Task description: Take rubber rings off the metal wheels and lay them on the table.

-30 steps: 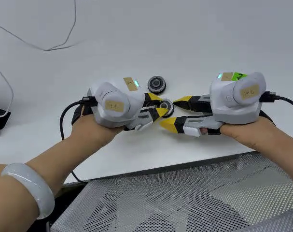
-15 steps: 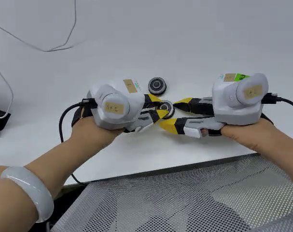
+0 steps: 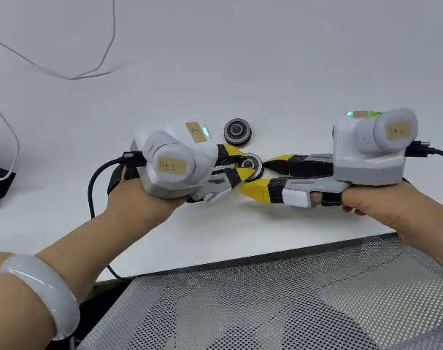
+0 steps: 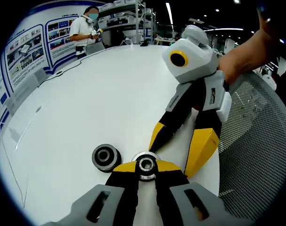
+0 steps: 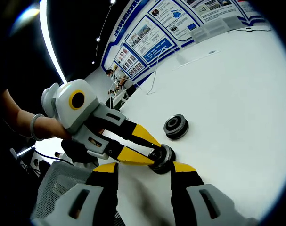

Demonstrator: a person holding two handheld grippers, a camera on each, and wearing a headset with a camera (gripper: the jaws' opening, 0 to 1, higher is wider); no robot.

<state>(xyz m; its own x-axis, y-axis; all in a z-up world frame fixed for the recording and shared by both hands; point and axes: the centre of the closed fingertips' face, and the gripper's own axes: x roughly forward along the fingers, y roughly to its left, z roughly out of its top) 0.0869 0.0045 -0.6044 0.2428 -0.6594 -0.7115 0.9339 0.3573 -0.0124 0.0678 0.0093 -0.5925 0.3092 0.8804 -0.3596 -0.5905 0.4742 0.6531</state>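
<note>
Black rubber ring (image 5: 158,165) is not off yet. It is sitting on the metal wheel (image 4: 146,165) that the left hand-held gripper (image 3: 243,163) is clenching between its yellow tips, low over the white surface (image 3: 294,80) and near its front edge. Right hand-held gripper (image 3: 259,175) is standing released, jaws spread either side of that wheel and facing the left tips. Second wheel (image 3: 238,131) is lying flat just behind, ring on.

Risks:
- Left jaws are pinching across the rim, so they are probably pinning the ring too. Right tips peeling against that may only be stretching it or slipping off.
- Small round part, narrow bite: a sideways tug is likely twisting it out of the grip and sending it rolling toward the edge.
- Opposing tips clashing.

Hard to tell:
- whether the wheel is touching the surface
- whether the right tips are contacting it
- where ring ends and metal starts under the left jaws
</note>
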